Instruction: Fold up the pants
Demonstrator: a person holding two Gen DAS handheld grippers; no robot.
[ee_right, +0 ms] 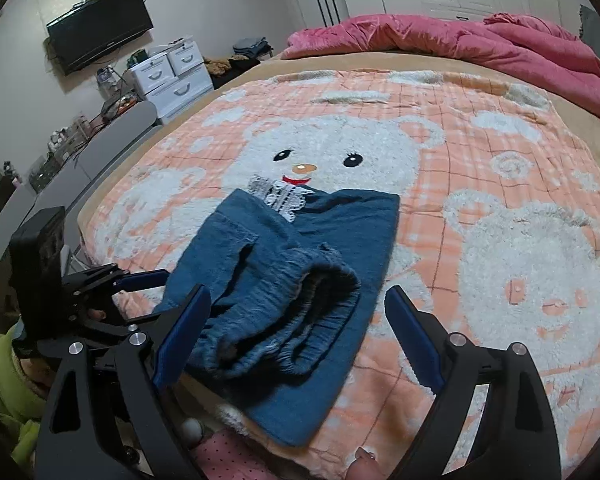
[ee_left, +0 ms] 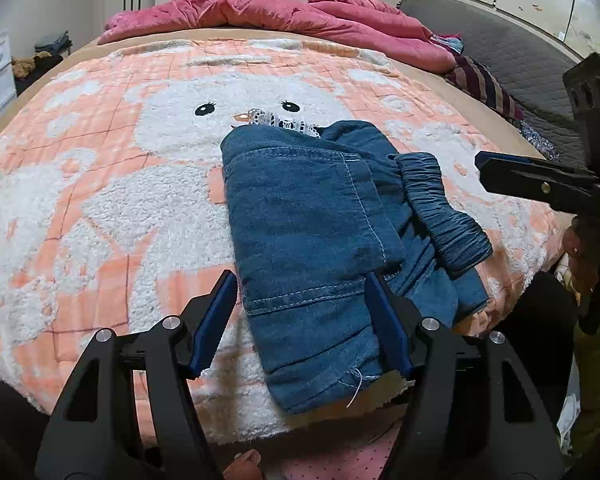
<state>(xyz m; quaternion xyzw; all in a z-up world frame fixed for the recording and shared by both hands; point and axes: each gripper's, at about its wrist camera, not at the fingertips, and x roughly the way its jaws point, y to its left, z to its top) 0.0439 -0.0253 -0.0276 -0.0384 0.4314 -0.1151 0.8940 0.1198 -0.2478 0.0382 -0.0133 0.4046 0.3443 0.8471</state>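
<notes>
Folded pants (ee_left: pixel 320 240) between parted left fingers (ee_left: pixel 216 320), right fingers (ee_right: pixel 412 340) apart above waistband.

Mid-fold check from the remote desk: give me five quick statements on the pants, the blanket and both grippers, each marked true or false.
1. The pants lie folded into a bundle on the bear blanket. True.
2. The left gripper is clamped shut on the denim. False: its jaws stand open, one on each side of the bundle's near end, not pressing it.
3. The right gripper is open and holds nothing. True.
4. White lace trim shows at the far end of the pants. True.
5. The pink comforter covers the pants. False: it is bunched at the far end of the bed, apart from them.
</notes>
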